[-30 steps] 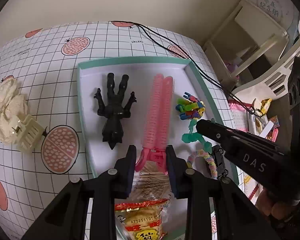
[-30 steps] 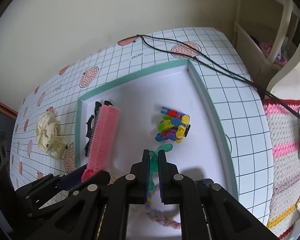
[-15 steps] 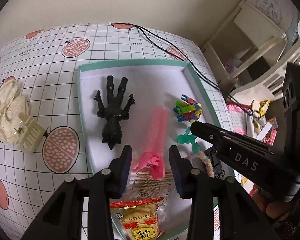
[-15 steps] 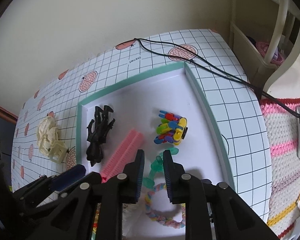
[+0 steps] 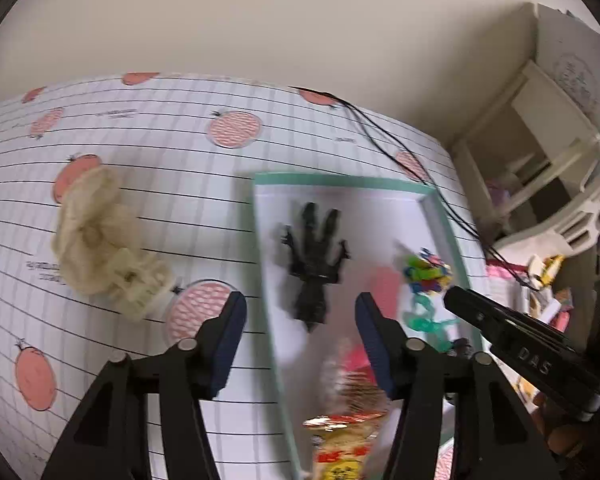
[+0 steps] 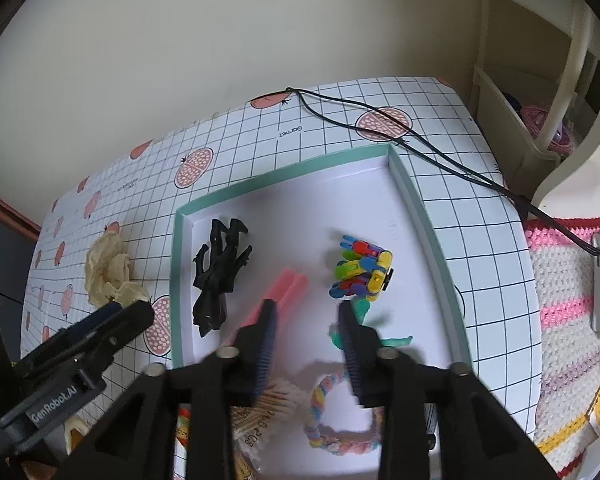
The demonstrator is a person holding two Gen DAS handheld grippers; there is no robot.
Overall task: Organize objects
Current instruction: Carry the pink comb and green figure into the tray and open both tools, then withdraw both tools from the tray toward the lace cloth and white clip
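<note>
A white tray with a teal rim (image 6: pixel 424 216) (image 5: pixel 340 181) holds a black figure (image 6: pixel 216 276) (image 5: pixel 314 264), a pink hair roller (image 6: pixel 286 286), a multicoloured block toy (image 6: pixel 362 272) (image 5: pixel 426 272), a green clip (image 6: pixel 360 308) (image 5: pixel 424 322), a pastel braided band (image 6: pixel 340 440) and a snack packet (image 5: pixel 340 440). My left gripper (image 5: pixel 300 316) is open and empty above the tray's left edge. My right gripper (image 6: pixel 306 322) is open and empty above the roller and the clip. A cream cloth with a cream claw clip (image 5: pixel 104 248) (image 6: pixel 108 272) lies left of the tray.
A black cable (image 6: pixel 420 148) crosses the table's far right corner. The checked tablecloth with fruit prints (image 5: pixel 140 152) covers the table. A cream shelf unit (image 5: pixel 540 140) and a crocheted mat (image 6: pixel 564 320) stand to the right. A wall is behind.
Both grippers have opened wide and pulled back. The left let go of the pink roller, which now lies in the tray, and swung left. The right let go of the green clip.
</note>
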